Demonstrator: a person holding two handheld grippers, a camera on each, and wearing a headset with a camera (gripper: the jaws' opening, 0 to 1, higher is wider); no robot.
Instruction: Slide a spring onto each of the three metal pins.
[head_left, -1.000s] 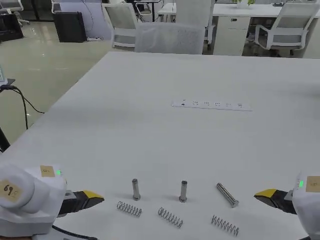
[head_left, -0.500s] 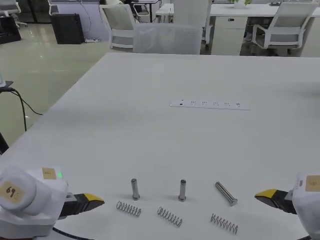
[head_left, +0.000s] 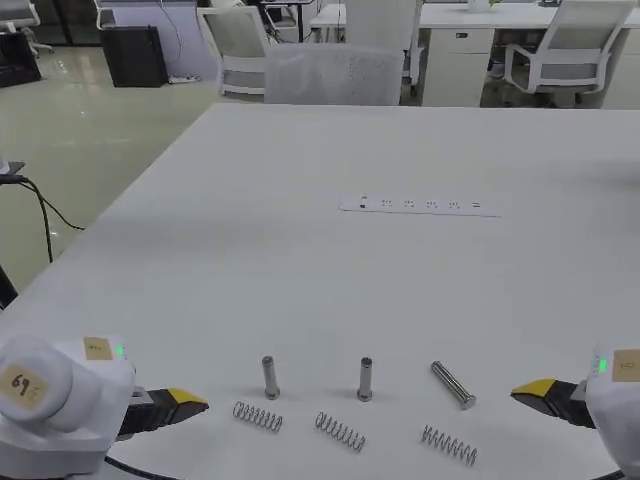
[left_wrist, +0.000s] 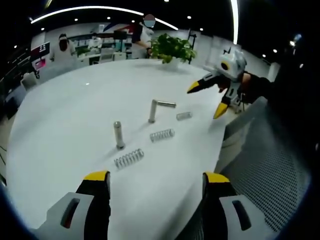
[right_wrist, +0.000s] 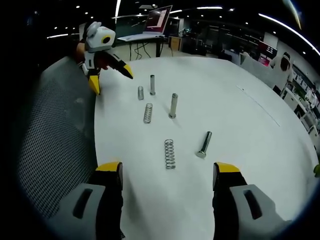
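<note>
- Since a second ago, no change — pins, springs and both grippers placed as before on the smooth white table (head_left: 400, 280).
- Polished steel left pin (head_left: 270, 377) and middle pin (head_left: 365, 379) upright; right pin (head_left: 452, 386) lying flat.
- Coiled wire springs (head_left: 339, 431) loose, just in front.
- Left gripper (left_wrist: 156, 177) and right gripper (right_wrist: 167, 167) — yellow-tipped jaws wide apart, gripping nothing.

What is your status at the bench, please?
Left gripper open, right gripper open, both empty. Three springs loose on table, none on pins. Two pins upright, third pin lying flat. Nothing blocking.
</note>
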